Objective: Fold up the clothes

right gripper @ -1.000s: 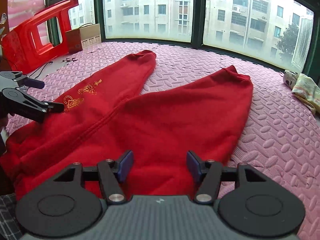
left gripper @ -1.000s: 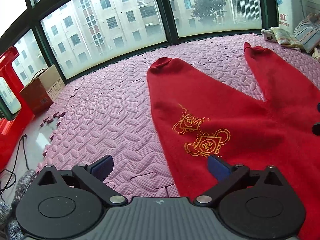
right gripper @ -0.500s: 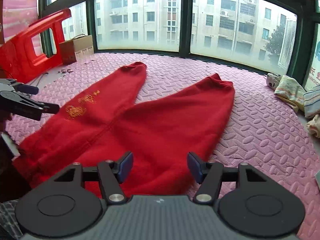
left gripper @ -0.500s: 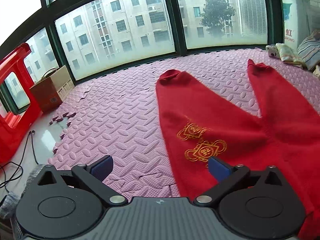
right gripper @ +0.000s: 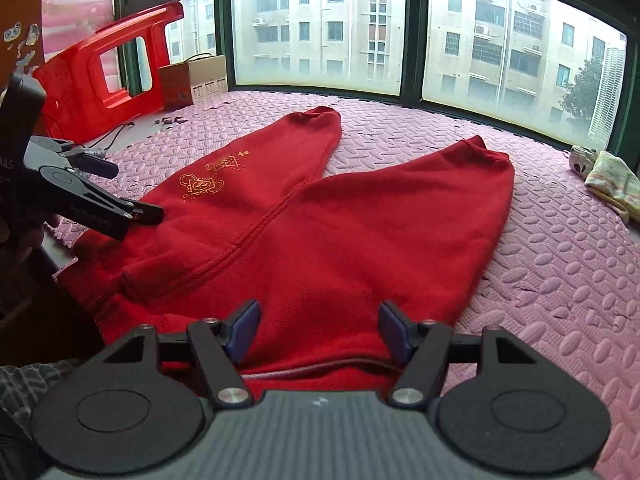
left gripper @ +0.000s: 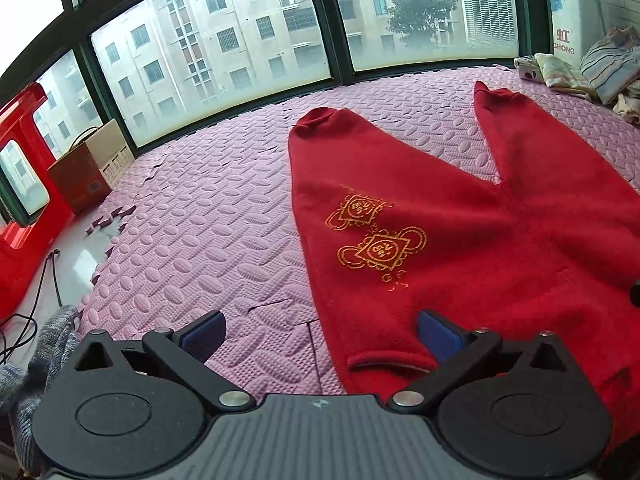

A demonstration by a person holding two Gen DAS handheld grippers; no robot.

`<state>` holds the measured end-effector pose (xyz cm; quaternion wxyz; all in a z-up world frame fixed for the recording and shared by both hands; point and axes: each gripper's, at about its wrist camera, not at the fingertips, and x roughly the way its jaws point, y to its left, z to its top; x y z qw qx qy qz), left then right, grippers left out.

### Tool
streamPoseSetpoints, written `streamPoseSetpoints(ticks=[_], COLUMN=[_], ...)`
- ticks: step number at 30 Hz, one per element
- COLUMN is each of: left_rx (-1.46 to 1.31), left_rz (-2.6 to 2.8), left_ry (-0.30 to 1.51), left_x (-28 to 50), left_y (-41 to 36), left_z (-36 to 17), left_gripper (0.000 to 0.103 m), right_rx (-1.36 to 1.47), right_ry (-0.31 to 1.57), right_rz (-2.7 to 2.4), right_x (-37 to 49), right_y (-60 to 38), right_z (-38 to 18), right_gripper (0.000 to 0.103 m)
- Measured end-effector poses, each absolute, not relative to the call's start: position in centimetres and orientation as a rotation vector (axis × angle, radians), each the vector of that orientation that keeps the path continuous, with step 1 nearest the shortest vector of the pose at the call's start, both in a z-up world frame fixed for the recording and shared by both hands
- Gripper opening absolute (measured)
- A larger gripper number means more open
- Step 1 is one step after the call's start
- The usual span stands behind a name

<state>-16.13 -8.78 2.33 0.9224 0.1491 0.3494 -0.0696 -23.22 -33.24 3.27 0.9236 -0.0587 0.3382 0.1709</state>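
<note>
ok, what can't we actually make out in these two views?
- Red trousers: waistband's near edge hidden under the right tool body, right wrist view.
- Trousers' right side cut off by the frame edge, left wrist view.
- Gold embroidery: characters too small to read.
- Left tool: whether its right finger touches the cloth is unclear.
- Folded laundry: partly cropped.

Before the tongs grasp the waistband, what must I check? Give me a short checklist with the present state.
1. Left tongs open: ok.
2. Right tongs open: ok.
3. Red trousers spread on the pink mat, legs apart: ok.
4. Waistband flat: not ok; one edge is turned over by the left tongs.
5. Right tongs over the waistband: ok.
6. Fabric gripped yet: not ok, neither holds it.
</note>
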Motion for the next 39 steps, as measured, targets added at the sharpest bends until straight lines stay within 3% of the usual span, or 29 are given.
streamPoseSetpoints(ticks=[19,29,37,39], left_rx=[0.326,0.338,0.429,0.463], left_rz=[-0.131,-0.419,-0.777,-0.840], left_ry=[0.717,0.615,0.568,0.566], left_x=[-16.2,-20.0,-23.7,-24.3], left_y=[-8.7,-13.4,-20.6,-22.1], left_z=[3.5,6.9,6.9,6.2], left_gripper=[0.103,0.103,0.103,0.099], right_rx=[-0.056,0.061,0.171,0.195], right_ry=[0.683,0.738,0.753,0.761], right_rz=[0.272,0.232,0.160,0.148], right_x=[-22.1,-20.9,-18.5,-17.7], right_y=[-36.0,-39.2,-43.0,-43.7], right_z=[4.1,3.7,4.7,4.7], right_gripper=[0.062,0.062,0.051,0.048])
